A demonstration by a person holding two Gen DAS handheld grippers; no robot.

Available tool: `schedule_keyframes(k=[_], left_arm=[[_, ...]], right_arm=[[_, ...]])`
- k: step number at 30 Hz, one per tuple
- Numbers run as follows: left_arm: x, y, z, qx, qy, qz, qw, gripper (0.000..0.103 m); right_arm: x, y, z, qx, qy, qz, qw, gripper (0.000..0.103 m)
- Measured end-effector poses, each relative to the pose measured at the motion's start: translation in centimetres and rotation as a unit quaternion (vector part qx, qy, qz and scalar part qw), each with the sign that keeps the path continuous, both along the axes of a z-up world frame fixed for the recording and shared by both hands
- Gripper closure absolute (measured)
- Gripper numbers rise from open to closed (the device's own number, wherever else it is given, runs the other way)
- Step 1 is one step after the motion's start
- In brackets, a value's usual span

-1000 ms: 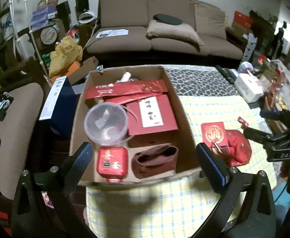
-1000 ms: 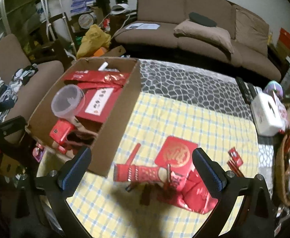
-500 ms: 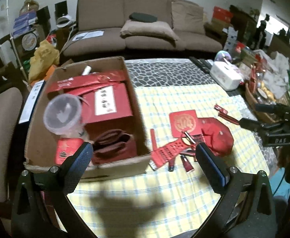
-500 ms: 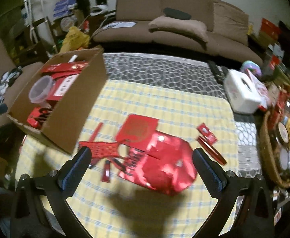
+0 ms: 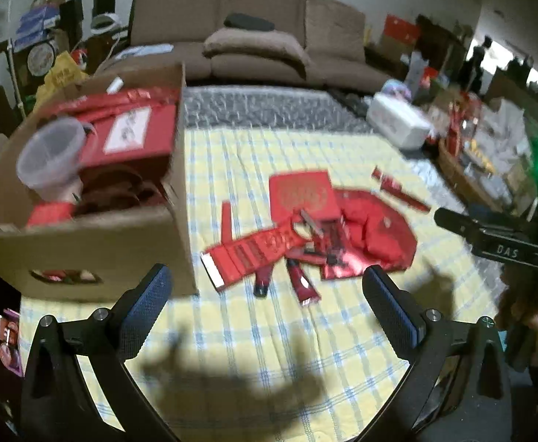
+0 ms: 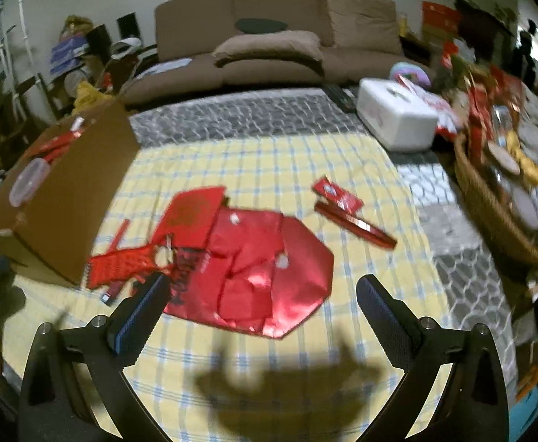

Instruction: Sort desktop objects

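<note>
A heap of red items lies mid-table on the yellow checked cloth: a crumpled red foil bag [image 6: 265,280], a square red envelope [image 5: 302,193] [image 6: 191,213], a long flat red carton [image 5: 246,258] and small red tubes [image 5: 300,283]. Two red strips [image 6: 350,217] lie apart to the right. A cardboard box [image 5: 84,239] [image 6: 62,199] at the left holds red boxes and a clear plastic cup [image 5: 49,154]. My left gripper [image 5: 265,291] hovers open before the heap. My right gripper [image 6: 259,294] hangs open over the foil bag, nothing held.
A white plastic case [image 6: 396,118] stands at the table's far right, a wicker basket [image 6: 489,206] of goods beside it. A brown sofa [image 5: 254,37] runs behind the table. A hand holds the right gripper's body [image 5: 497,243] at the left view's right edge.
Both grippers have swung right, from facing the cardboard box to facing the red heap. The box has slid to the left of both views. Both stay open and empty.
</note>
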State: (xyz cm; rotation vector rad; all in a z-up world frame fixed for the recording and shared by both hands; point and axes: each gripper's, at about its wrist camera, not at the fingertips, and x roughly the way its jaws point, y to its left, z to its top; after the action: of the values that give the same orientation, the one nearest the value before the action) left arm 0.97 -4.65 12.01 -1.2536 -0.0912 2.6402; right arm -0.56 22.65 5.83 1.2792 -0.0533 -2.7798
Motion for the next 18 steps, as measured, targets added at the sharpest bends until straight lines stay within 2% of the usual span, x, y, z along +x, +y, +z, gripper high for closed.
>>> schedule_keyframes(k=[7, 18], left_arm=[[0.2, 1.8, -4.7, -0.018, -0.028, 0.007, 0.9994, 0.0], [-0.2, 2.9, -8.5, -0.029, -0.043, 0.012, 0.9986, 0.0]], right_arm=[[0.7, 0.4, -5.4, 0.0, -0.037, -0.021, 0.999, 0.001], [1.3, -0.4, -8.7, 0.02, -0.052, -0.011, 0.998, 0.001]])
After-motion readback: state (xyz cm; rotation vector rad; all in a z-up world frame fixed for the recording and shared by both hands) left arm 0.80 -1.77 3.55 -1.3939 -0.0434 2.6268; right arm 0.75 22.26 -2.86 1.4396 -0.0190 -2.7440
